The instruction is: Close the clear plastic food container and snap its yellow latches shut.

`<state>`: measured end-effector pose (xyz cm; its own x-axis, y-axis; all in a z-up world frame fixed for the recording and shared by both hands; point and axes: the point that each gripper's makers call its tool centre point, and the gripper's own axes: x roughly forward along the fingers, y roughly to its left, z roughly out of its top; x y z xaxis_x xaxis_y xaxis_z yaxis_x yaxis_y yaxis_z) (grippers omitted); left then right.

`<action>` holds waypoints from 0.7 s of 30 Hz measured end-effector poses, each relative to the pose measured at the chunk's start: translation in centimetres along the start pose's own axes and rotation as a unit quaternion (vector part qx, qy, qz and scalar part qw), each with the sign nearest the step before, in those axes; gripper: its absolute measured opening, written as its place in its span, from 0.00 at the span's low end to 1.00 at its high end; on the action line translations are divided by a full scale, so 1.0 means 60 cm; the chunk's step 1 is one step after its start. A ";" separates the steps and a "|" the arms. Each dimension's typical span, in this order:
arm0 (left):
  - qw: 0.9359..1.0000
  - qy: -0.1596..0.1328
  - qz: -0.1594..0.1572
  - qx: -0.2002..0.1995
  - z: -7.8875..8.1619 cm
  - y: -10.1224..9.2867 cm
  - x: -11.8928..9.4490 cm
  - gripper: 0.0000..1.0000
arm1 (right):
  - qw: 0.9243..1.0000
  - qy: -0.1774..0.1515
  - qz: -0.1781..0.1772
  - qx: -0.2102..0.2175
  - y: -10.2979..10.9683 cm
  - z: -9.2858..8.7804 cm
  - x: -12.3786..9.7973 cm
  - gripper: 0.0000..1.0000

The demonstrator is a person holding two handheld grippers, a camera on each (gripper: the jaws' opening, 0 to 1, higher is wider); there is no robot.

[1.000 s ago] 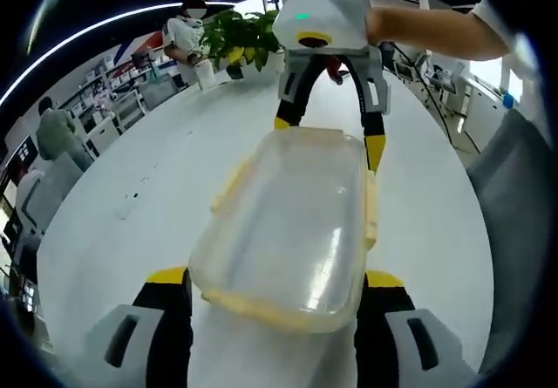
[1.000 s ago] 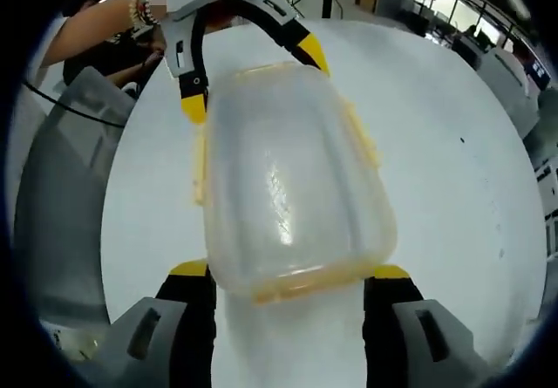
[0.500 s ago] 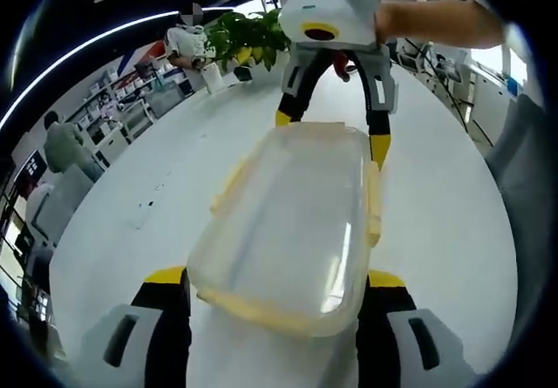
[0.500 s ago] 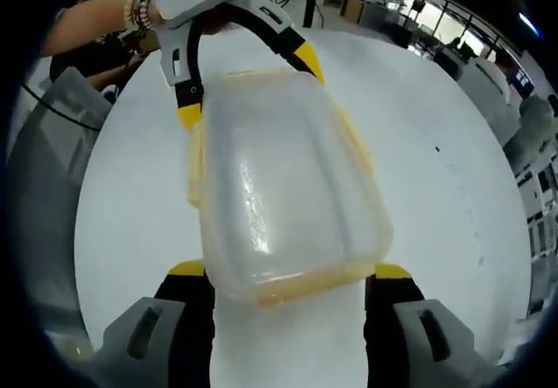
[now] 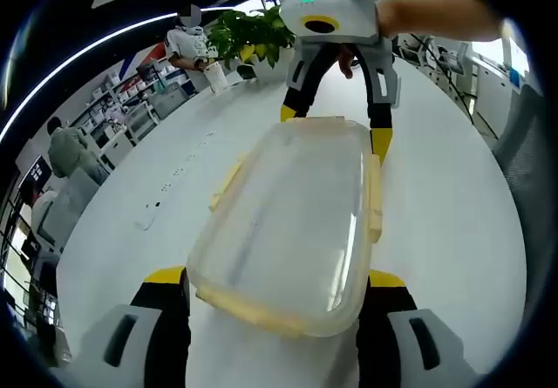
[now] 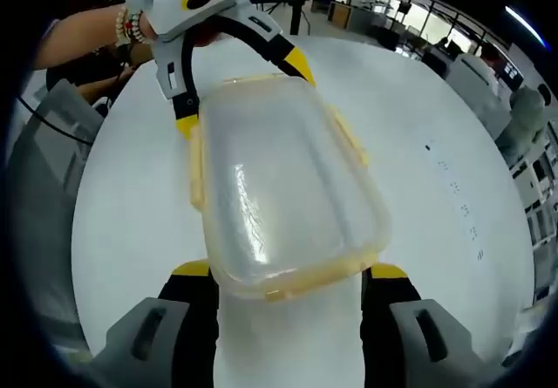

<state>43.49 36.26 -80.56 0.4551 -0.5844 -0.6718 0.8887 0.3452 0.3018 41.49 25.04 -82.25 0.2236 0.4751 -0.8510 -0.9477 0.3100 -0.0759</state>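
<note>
Lid sits on the clear container (image 5: 292, 218) on the white table (image 5: 445, 231), side latches (image 5: 375, 198) look unsnapped; left gripper (image 5: 272, 288) and right gripper (image 6: 288, 282) straddle opposite ends, jaws apart.

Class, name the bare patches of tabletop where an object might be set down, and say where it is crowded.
Free: the white table between the container and the edge nearest the plant, and the stretch on the container's other long side. Crowded: both short ends, where the left gripper and right gripper straddle it.
</note>
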 end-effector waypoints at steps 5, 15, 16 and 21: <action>1.000 0.000 0.001 0.007 -0.002 0.000 -0.002 0.75 | 1.000 -0.005 -0.002 0.011 0.004 -0.003 -0.001 0.65; 0.998 -0.036 0.036 -0.027 0.022 0.009 -0.049 0.86 | 0.997 -0.048 -0.024 0.059 0.004 -0.011 -0.029 0.72; 0.998 -0.037 0.046 -0.029 0.022 0.012 -0.057 0.89 | 0.997 -0.051 -0.025 0.061 0.005 -0.012 -0.033 0.70; 0.993 -0.077 0.064 -0.069 0.035 0.004 -0.085 0.99 | 0.993 -0.083 -0.045 0.074 0.011 0.005 -0.061 0.75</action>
<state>41.51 37.79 -75.65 0.5769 -0.6309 -0.5189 0.8116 0.5147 0.2764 40.13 23.73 -79.04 0.3523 0.5656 -0.7456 -0.8813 0.4687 -0.0609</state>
